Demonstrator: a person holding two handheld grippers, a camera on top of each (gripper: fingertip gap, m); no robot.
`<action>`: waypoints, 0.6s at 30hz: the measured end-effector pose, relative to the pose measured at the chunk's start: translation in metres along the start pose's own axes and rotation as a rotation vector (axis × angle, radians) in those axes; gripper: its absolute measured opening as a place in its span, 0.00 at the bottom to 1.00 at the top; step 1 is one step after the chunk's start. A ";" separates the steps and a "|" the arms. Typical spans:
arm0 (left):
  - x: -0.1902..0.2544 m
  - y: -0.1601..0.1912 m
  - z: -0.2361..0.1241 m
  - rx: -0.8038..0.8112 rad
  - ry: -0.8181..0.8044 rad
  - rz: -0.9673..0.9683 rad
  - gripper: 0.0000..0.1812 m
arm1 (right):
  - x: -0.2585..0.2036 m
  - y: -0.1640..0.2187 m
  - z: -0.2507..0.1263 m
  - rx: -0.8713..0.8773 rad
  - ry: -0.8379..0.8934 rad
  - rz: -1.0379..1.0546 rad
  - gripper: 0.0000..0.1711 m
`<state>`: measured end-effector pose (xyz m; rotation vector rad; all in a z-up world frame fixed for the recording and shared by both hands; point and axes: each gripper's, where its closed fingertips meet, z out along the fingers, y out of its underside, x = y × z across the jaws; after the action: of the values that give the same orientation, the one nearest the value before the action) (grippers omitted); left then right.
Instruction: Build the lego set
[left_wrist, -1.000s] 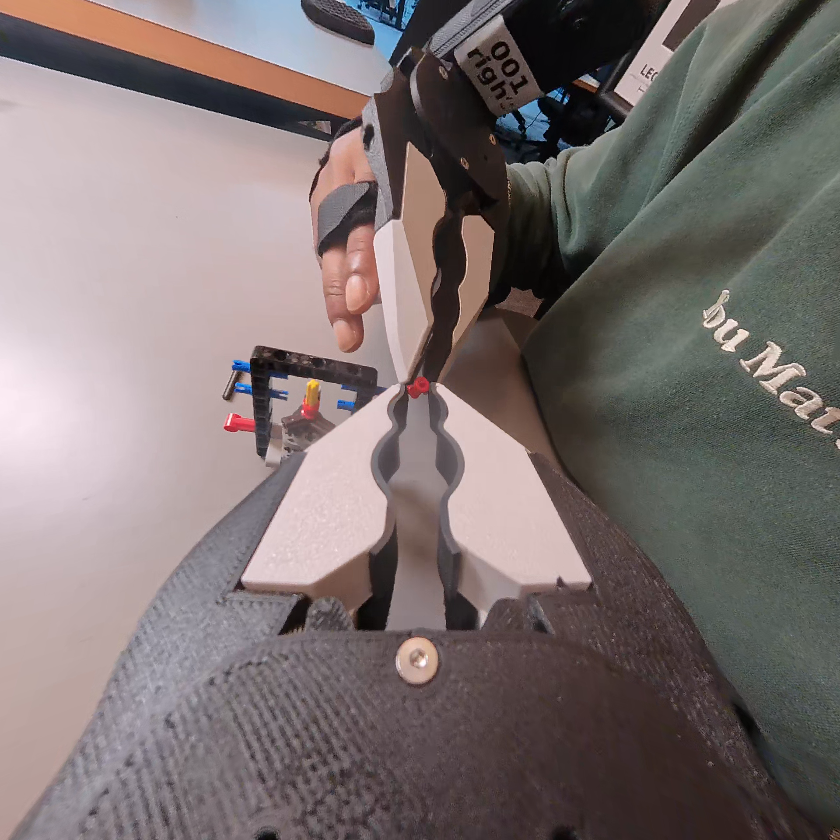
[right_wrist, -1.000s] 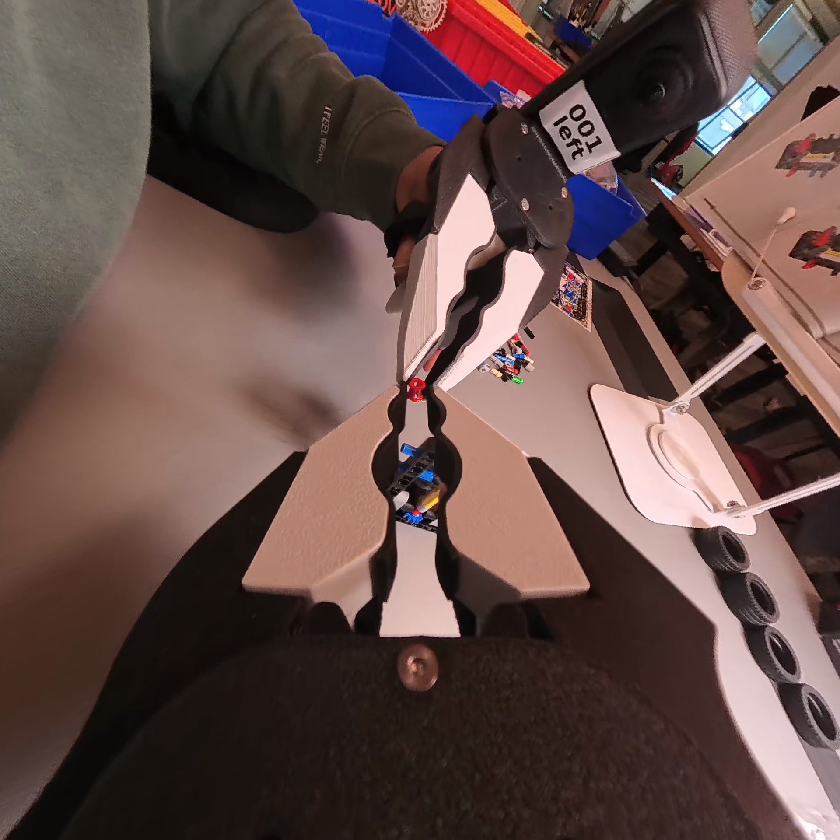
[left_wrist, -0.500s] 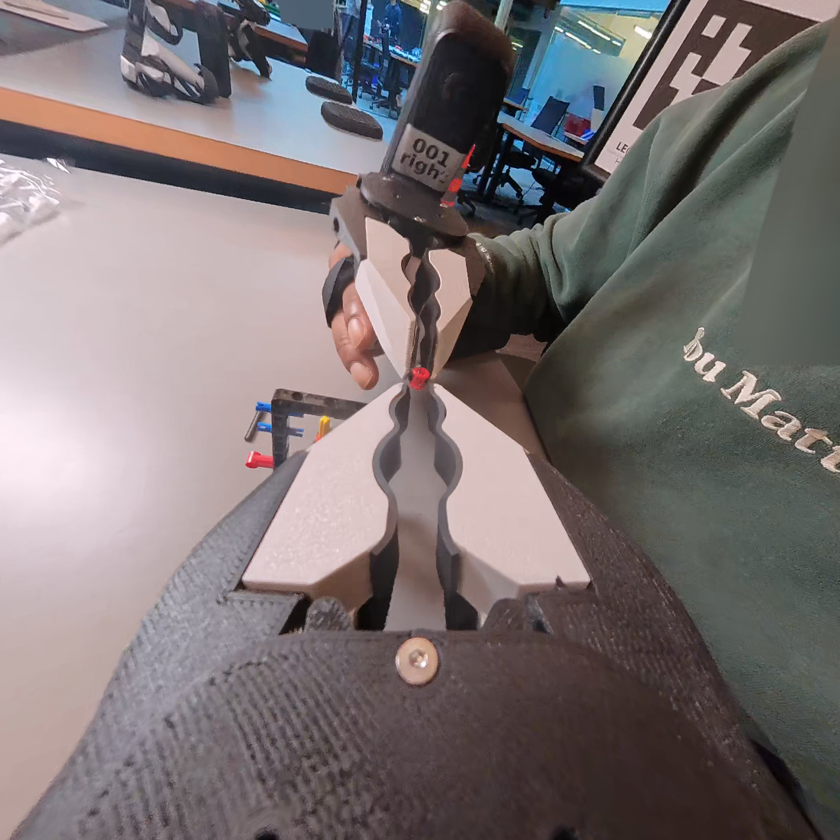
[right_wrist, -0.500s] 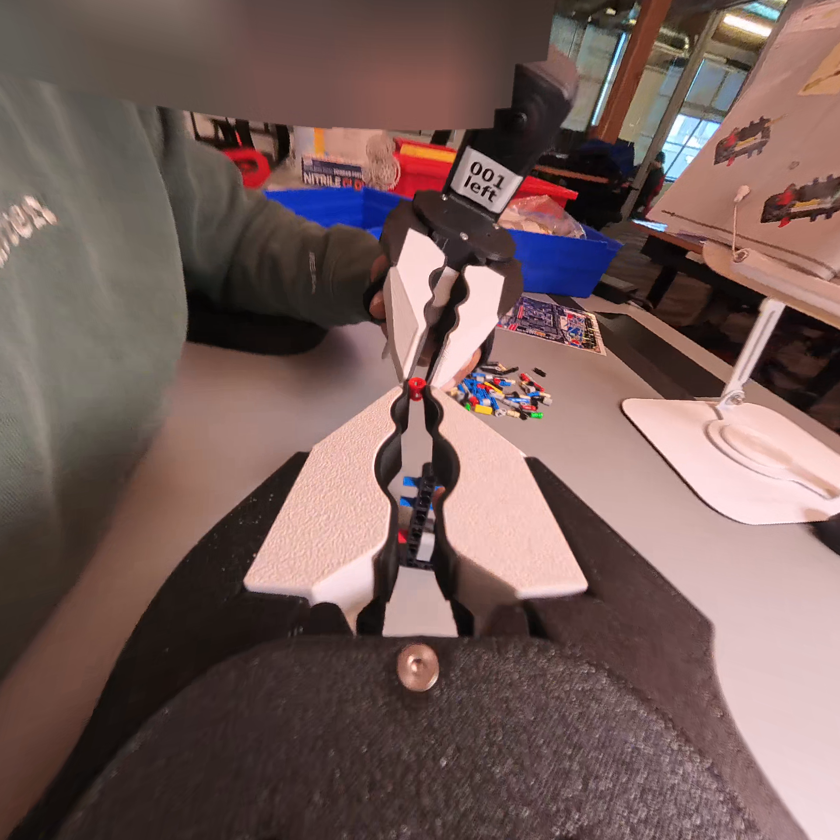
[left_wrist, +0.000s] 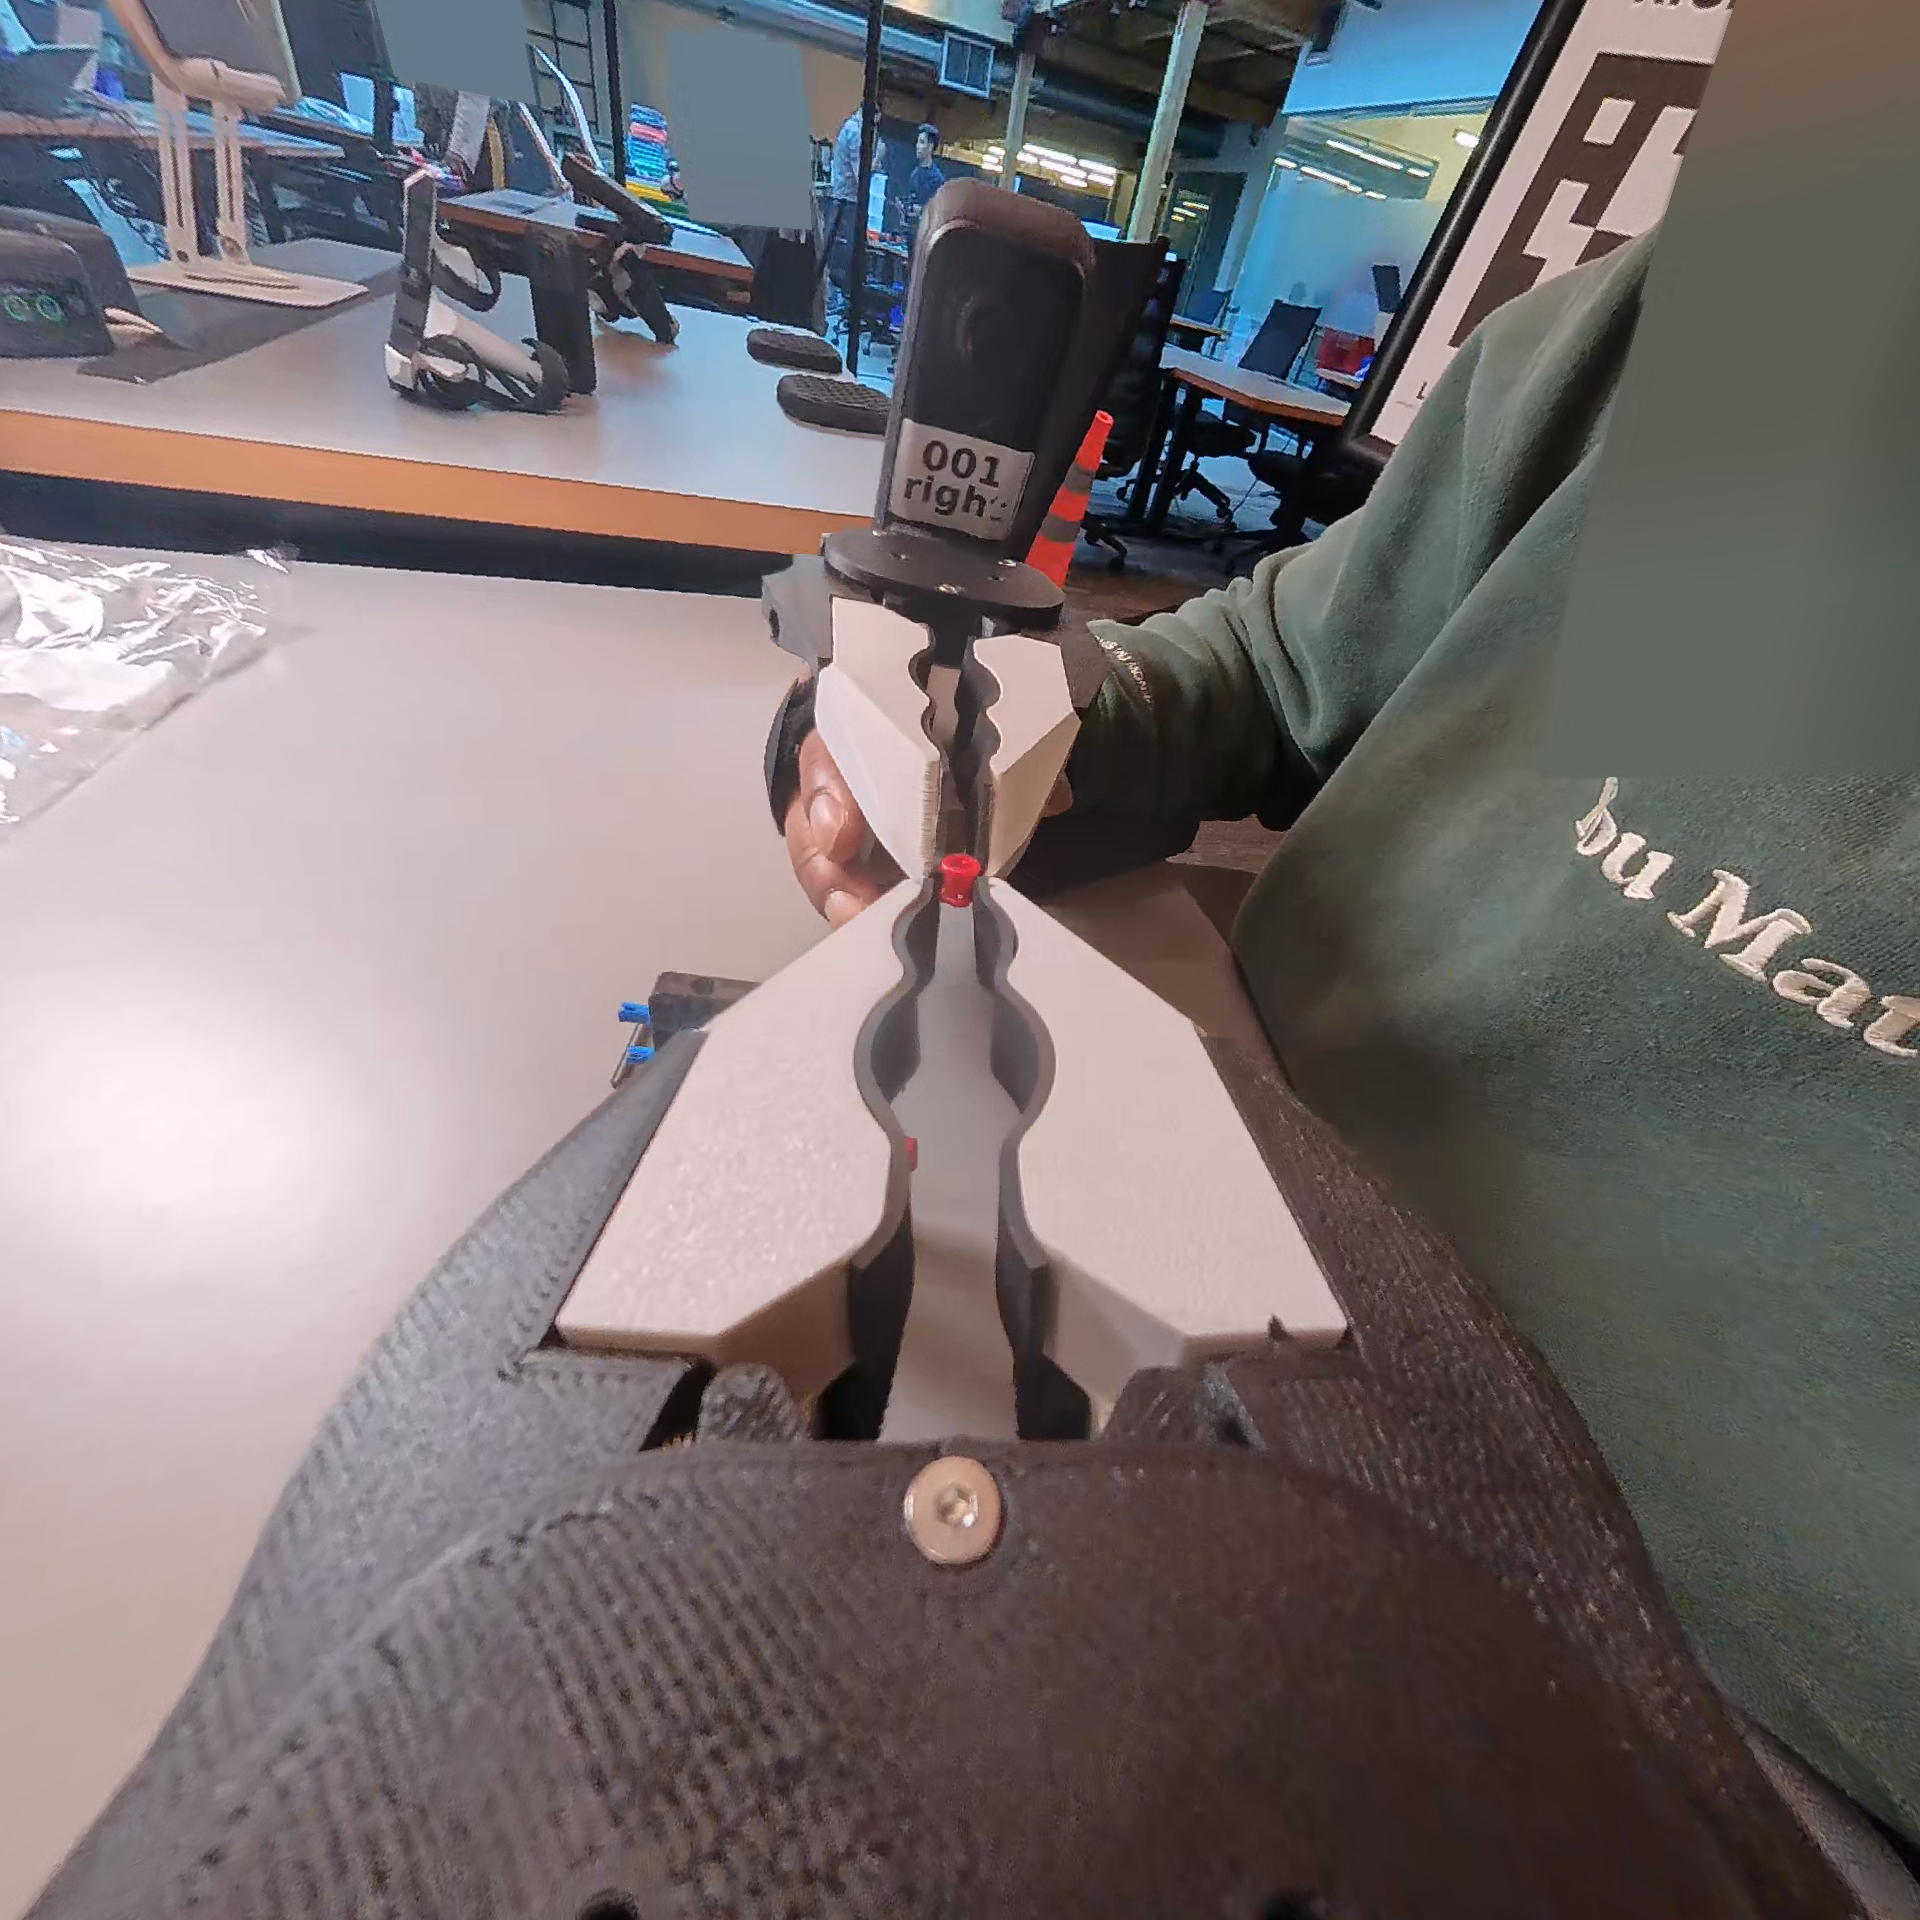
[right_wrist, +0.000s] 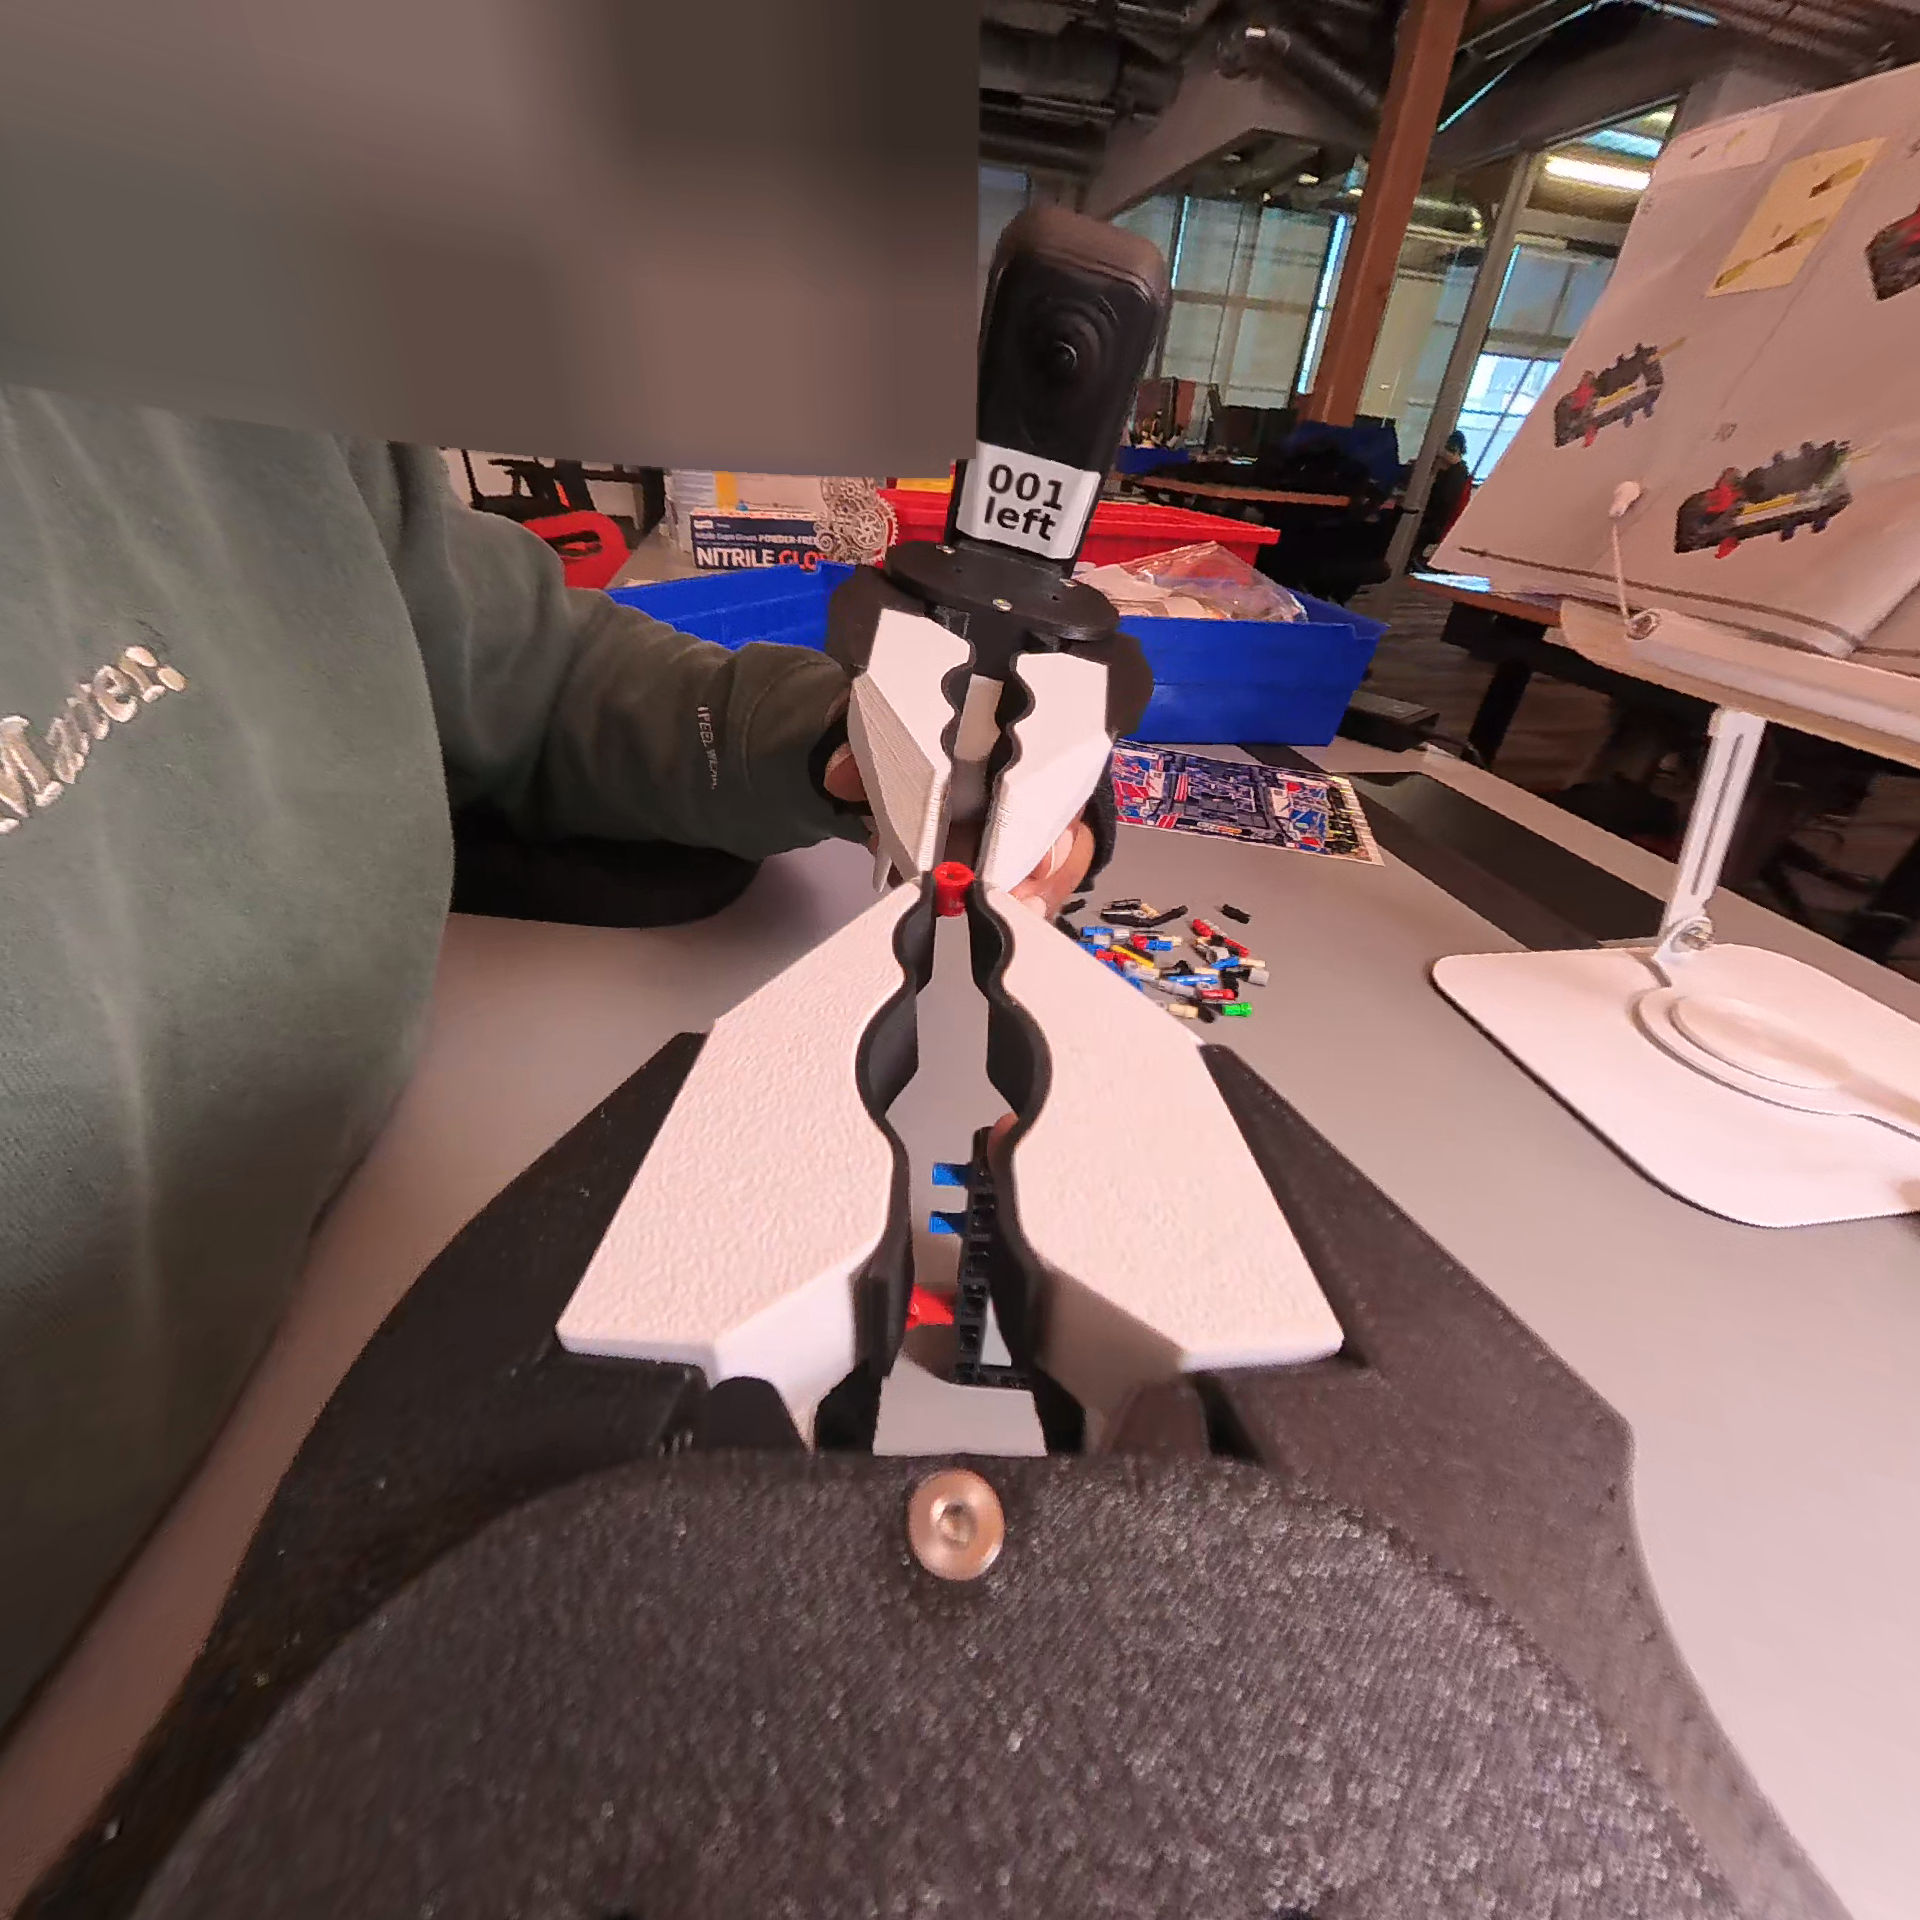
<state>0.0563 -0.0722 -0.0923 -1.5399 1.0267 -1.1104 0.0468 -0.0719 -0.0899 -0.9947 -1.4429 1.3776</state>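
A small red lego pin (left_wrist: 956, 876) is pinched where my two grippers meet tip to tip above the table. My left gripper (left_wrist: 954, 906) is shut on its near end. My right gripper (left_wrist: 956, 854) faces it and closes on the far end. In the right wrist view the red pin (right_wrist: 949, 888) sits between my right gripper (right_wrist: 948, 906) and the left gripper (right_wrist: 951, 868). The black lego frame (right_wrist: 977, 1268) with blue and red pins lies on the table below, seen through the finger gap. It is partly hidden in the left wrist view (left_wrist: 675, 997).
A pile of loose lego pieces (right_wrist: 1174, 956) lies on the grey table. A sticker sheet (right_wrist: 1226, 805) and blue bins (right_wrist: 1247, 665) are behind it. An instruction booklet (right_wrist: 1766, 416) rests on a white stand (right_wrist: 1714, 1070) at right. A plastic bag (left_wrist: 104, 644) lies far left. Only a small space, under 4 cm, lies between the two pairs of fingers.
Both grippers have tilted up from looking down at the table to level, staying tip to tip on the red pin. The black frame has dropped lower in both views.
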 end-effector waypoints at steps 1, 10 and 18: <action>0.000 0.000 0.000 0.001 -0.003 0.005 0.02 | 0.000 0.000 0.000 -0.006 0.006 -0.009 0.02; -0.002 0.001 0.001 0.027 -0.027 0.065 0.02 | 0.002 0.002 -0.001 -0.018 0.028 -0.017 0.02; -0.007 0.009 0.000 0.033 -0.029 0.100 0.00 | 0.005 0.010 0.001 -0.062 0.052 -0.037 0.02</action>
<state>0.0539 -0.0672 -0.1028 -1.4581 1.0492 -1.0278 0.0442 -0.0666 -0.0997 -1.0304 -1.4663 1.2782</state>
